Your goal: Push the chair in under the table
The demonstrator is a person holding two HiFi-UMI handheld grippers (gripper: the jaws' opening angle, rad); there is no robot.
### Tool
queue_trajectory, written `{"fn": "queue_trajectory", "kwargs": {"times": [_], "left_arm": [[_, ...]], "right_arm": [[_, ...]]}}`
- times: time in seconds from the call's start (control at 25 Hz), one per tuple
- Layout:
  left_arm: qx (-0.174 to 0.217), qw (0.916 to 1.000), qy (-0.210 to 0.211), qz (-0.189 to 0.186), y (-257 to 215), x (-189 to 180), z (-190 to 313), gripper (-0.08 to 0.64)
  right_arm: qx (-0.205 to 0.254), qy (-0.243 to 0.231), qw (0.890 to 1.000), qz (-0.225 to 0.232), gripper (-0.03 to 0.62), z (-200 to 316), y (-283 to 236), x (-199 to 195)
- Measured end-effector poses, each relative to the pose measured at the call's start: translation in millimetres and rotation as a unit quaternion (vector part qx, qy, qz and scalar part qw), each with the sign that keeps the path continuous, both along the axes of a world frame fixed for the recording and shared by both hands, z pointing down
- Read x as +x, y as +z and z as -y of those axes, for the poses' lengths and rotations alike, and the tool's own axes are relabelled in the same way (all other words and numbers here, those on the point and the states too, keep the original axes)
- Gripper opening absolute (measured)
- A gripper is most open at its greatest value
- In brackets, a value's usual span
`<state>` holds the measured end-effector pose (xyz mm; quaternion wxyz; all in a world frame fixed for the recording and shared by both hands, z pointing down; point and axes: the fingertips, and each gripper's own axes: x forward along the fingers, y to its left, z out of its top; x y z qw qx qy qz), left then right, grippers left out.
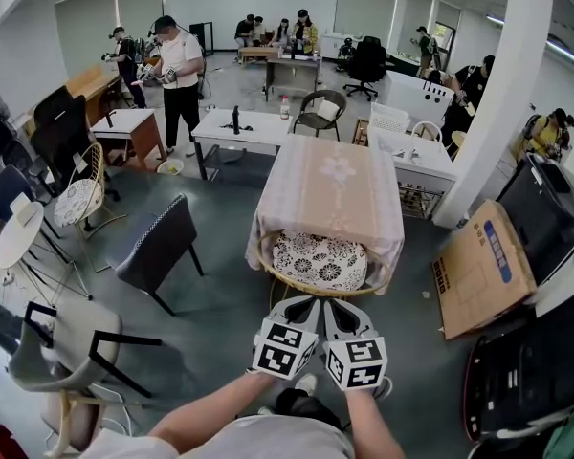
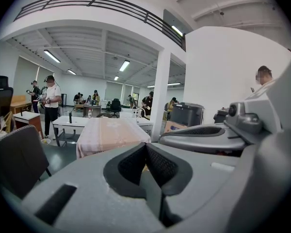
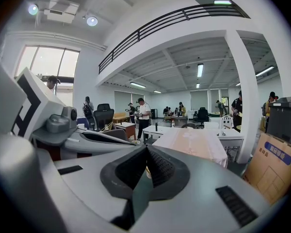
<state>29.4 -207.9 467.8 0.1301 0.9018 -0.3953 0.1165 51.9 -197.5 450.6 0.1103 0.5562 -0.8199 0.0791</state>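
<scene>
Pointing forward side by side, left gripper (image 1: pixel 309 304) and right gripper (image 1: pixel 335 306), each clenched shut with nothing between the jaws, tips at the near rim of the round rattan chair with the black-and-white patterned cushion (image 1: pixel 318 259); actual contact not certain from any view. Sits already partly beneath the table draped in pale pink patterned cloth (image 1: pixel 330 185), seat under the hanging hem, curved back rim poking out on the near side.

Likely trouble from here, judged only:
- Slipping of the narrow closed tips over or under the rounded rim, given so little bearing surface.
- Twisting of the chair left or right under uneven pressure from the two sides, then jamming against a table leg hidden by the cloth.
- Snagging of the hem on the rattan, dragging the cloth toward the far side.
- Shoving too hard and shifting the table itself toward the white desks beyond.

No hindrance from the brown cardboard box (image 1: pixel 483 266) at right, well apart.
</scene>
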Motion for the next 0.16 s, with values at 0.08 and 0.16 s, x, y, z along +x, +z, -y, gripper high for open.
{"fn": "queue_trajectory", "kwargs": {"times": [0.08, 0.16], "left_arm": [[0.000, 1.0000, 0.002, 0.002, -1.2, -0.7, -0.5, 0.005], [0.001, 1.0000, 0.002, 0.005, -2.2, -1.6, -0.7, 0.005]], "right_arm": [[0.001, -0.001, 1.000, -0.001, 0.003, 0.2, -1.1, -1.5], [0.001, -0.001, 1.000, -0.002, 0.003, 0.5, -2.0, -2.6]]}}
